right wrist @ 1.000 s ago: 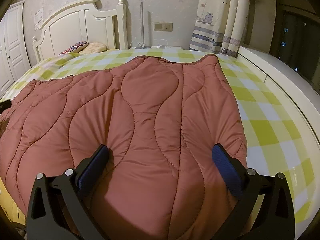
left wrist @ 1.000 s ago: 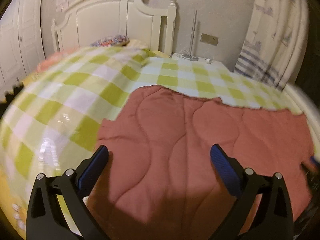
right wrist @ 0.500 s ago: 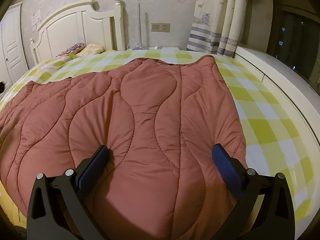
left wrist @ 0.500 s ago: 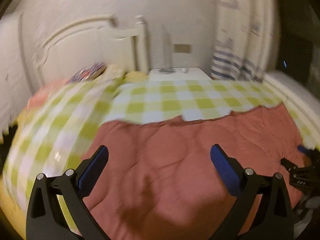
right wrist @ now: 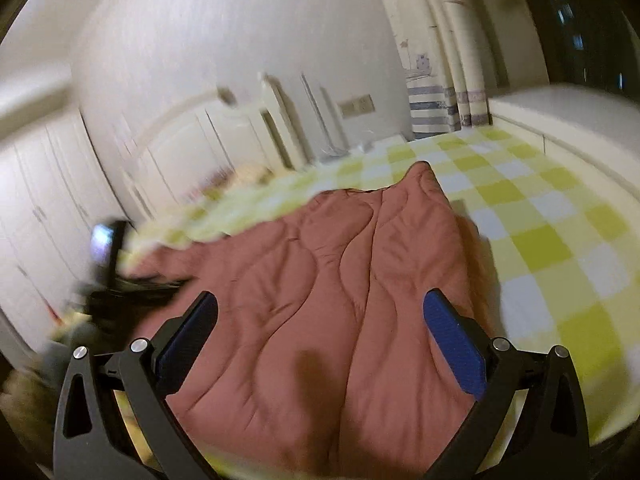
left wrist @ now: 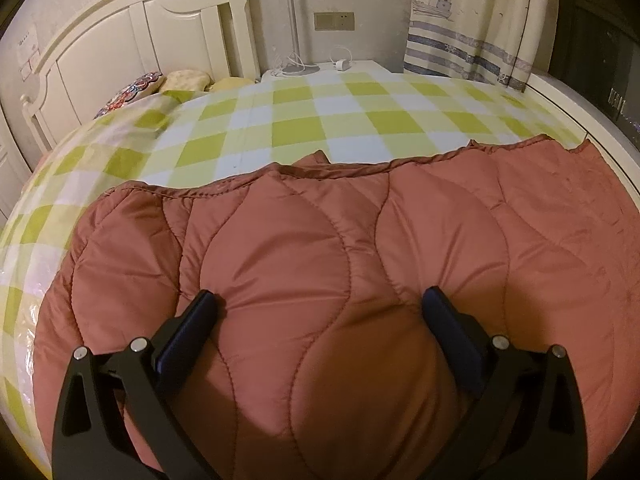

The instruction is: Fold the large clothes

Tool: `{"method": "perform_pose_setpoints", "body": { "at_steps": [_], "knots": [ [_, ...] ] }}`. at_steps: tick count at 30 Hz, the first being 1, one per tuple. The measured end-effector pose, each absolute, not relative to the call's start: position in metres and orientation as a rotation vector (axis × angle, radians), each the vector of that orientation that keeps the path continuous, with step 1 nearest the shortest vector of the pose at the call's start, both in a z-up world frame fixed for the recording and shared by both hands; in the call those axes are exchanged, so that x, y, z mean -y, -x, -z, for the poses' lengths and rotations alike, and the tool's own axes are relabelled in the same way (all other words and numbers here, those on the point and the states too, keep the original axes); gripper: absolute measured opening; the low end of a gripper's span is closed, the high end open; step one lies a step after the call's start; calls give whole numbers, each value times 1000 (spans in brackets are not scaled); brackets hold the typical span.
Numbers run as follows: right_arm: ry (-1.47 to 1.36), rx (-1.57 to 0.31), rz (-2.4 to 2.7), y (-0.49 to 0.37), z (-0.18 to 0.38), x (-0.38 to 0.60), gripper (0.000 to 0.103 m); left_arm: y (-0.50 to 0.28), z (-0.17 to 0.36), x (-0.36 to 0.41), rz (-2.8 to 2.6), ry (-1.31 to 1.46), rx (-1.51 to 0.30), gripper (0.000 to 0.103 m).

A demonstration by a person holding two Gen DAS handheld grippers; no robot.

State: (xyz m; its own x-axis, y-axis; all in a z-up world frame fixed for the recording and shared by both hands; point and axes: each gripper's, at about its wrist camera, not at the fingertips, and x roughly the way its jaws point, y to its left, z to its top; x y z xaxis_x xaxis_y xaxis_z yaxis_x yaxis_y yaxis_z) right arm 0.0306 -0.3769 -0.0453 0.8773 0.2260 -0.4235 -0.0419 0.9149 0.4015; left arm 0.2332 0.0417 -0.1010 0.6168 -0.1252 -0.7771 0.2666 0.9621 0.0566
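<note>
A rust-red quilted garment (left wrist: 340,248) lies spread flat on the bed, filling the lower part of the left wrist view. My left gripper (left wrist: 322,300) hovers open over its near part, blue pads apart, nothing between them. In the right wrist view the same garment (right wrist: 344,280) stretches away across the bed, blurred by motion. My right gripper (right wrist: 320,304) is open above the garment's near end. The other gripper (right wrist: 108,276) shows as a dark blurred shape at the garment's left edge.
The bed has a green and white checked cover (left wrist: 304,120) and a white headboard (left wrist: 132,36) with pillows (left wrist: 160,84). A nightstand (left wrist: 320,68) with a lamp pole stands by the wall. Curtains (left wrist: 472,20) hang at the right; a white ledge (right wrist: 560,116) runs along the bed.
The left wrist view has swung right and moved in over the garment. The right wrist view has tilted and swung left, now blurred, with the left gripper showing at its left edge.
</note>
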Motion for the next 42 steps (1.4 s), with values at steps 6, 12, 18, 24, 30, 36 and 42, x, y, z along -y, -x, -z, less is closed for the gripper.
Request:
{"method": "perform_pose_setpoints", "body": {
  "at_steps": [6, 12, 18, 24, 30, 36, 42],
  "knots": [
    [-472, -570, -308, 31, 75, 373, 96, -231, 99, -41, 228, -170, -879, 101],
    [-444, -643, -384, 24, 87, 335, 93, -231, 100, -42, 229, -170, -879, 101],
    [-499, -660, -371, -6, 89, 327, 93, -231, 100, -42, 229, -167, -879, 101],
    [-713, -635, -168, -36, 85, 360, 93, -233, 96, -41, 231, -164, -877, 101],
    [-823, -623, -110, -73, 77, 362, 85, -233, 97, -42, 225, -166, -875, 101],
    [-612, -456, -119, -57, 45, 337, 37, -234, 94, -43, 236, -158, -880, 101],
    [-470, -425, -98, -37, 32, 327, 37, -247, 47, -22, 259, -71, -865, 101]
  ]
}}
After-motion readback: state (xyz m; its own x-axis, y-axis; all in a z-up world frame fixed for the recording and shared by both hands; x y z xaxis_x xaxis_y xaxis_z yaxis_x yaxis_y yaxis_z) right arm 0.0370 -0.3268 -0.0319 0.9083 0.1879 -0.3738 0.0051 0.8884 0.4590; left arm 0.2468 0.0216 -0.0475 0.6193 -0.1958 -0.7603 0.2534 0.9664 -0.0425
